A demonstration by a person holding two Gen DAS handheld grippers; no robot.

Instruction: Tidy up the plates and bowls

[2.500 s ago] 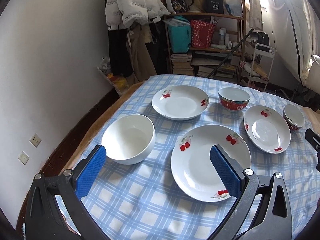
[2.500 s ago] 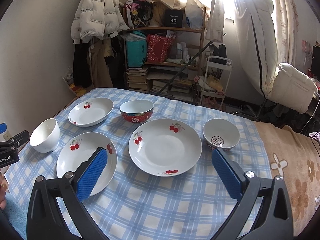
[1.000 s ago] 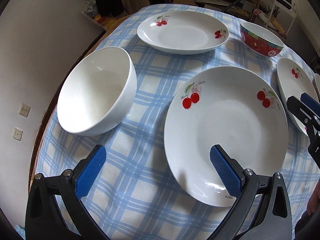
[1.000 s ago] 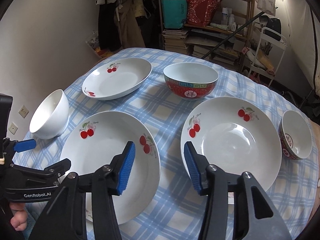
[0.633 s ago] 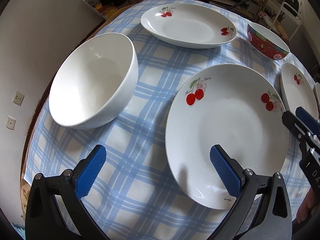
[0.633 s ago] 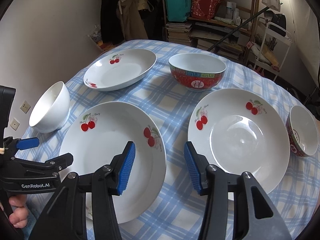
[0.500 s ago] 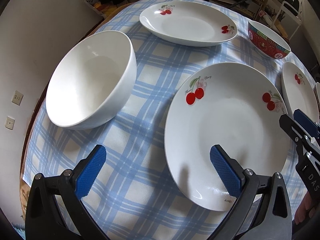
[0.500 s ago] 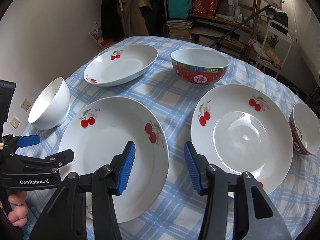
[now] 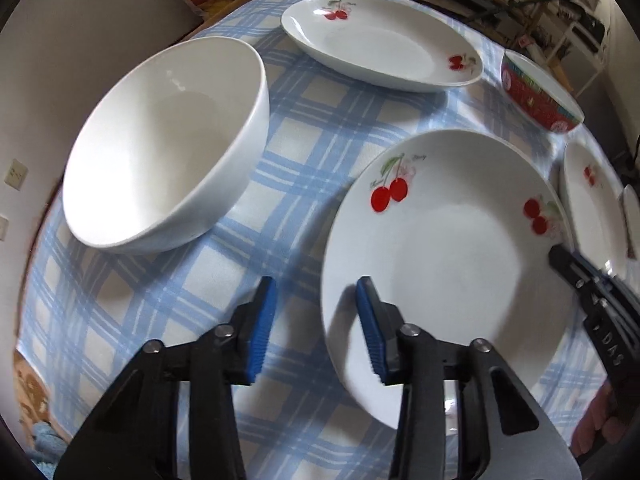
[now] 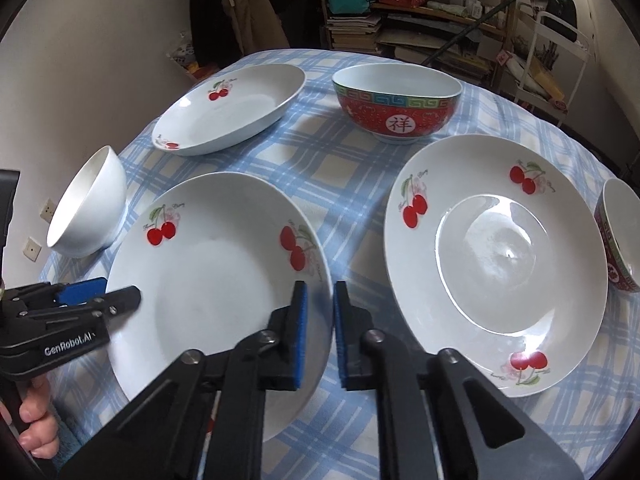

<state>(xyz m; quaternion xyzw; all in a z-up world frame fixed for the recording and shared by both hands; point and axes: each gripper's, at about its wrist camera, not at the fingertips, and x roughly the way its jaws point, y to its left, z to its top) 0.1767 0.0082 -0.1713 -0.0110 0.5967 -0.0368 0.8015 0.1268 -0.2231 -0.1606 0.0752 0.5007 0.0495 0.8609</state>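
Because both grippers flank one white, shallow ceramic plate with red cherry prints (image 10: 216, 280), lying nearest on the blue-checked tablecloth (image 10: 352, 184), the lift should be level and together, each rim seated deep between pads. The right gripper (image 10: 319, 296) has just closed, its jaws nearly together over the plate's right rim (I judge it pinched). The left gripper (image 9: 316, 312) has been closing, jaws still apart astride the left rim. The glossy glaze looks slippery. A plain white bowl (image 9: 168, 144) stands beside.
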